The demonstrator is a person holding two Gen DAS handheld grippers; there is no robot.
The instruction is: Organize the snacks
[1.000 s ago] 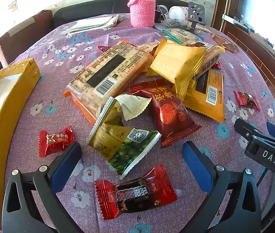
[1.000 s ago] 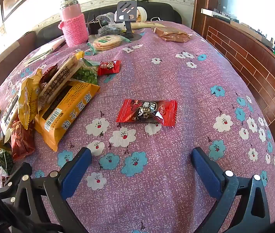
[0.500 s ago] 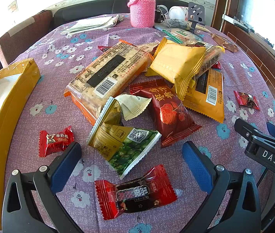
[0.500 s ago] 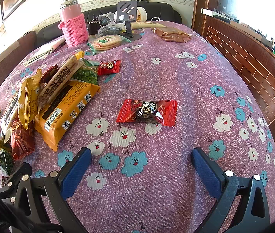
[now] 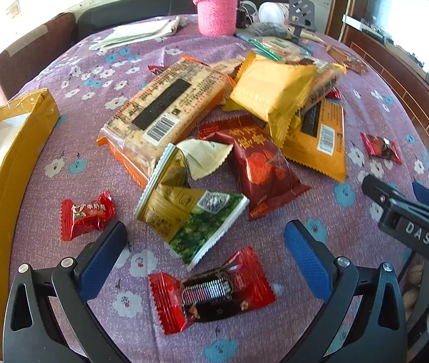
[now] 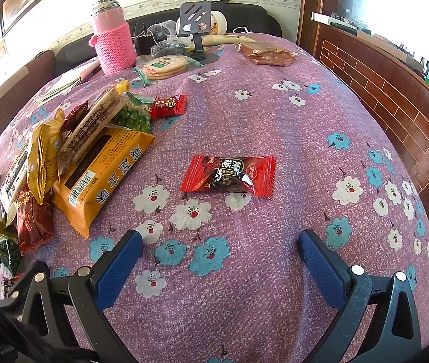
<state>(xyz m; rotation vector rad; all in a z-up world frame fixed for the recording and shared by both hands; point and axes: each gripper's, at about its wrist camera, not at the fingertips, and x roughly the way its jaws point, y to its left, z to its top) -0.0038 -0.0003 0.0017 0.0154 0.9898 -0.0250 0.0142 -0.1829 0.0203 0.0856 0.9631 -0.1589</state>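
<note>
Yellow box point(image 5: 8, 163) at left, cut off by frame edge. Snack pile point(image 5: 214, 127) mid-table, lower packets partly hidden. Left gripper point(image 5: 205, 252) spread over red candy point(image 5: 211, 292); right gripper point(image 6: 219, 255) spread, 1 wrapped candy point(image 6: 229, 175) ahead.

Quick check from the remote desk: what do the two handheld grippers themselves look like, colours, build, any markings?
Left gripper and right gripper match: black plastic frames with triangular cut-outs and silver screws, each carrying two fingers with blue, dimple-textured pads. In the left wrist view the right gripper's black body bears raised "DAS" lettering. Dark cables run along the right wrist view's left edge.
</note>
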